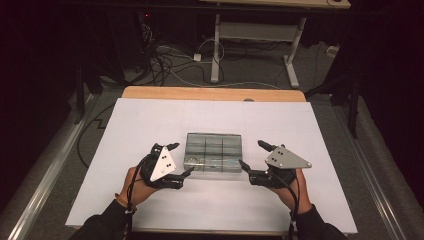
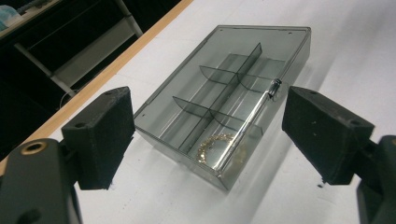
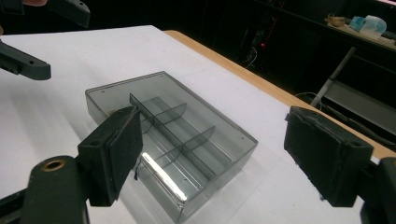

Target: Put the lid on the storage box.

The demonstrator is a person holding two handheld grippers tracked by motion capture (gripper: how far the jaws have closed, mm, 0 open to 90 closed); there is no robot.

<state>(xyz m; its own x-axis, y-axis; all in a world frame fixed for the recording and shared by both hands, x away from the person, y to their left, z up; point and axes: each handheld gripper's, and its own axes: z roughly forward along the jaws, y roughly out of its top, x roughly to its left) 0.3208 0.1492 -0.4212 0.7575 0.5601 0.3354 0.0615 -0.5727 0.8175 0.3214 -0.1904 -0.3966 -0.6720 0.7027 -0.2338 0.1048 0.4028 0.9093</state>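
A smoky clear plastic organizer box [image 1: 213,152] with a shut lid and several compartments lies flat on the white table [image 1: 150,120]. A gold chain [image 2: 215,145] rests in one near corner compartment, and a small metal latch [image 2: 274,87] sits on the lid's edge. My left gripper [image 1: 179,161] is open just left of the box [image 2: 224,100], jaws spread wide and empty. At the box's right side my right gripper [image 1: 251,156] stands open as well, nothing between its jaws. In the right gripper view the box [image 3: 173,135] lies ahead, with the left gripper's fingers [image 3: 28,65] beyond it.
The wooden table edge [image 1: 215,93] runs along the far side. Beyond it stand a desk frame [image 1: 255,37] and loose floor cables [image 1: 170,60]. White tabletop surrounds the box on all sides.
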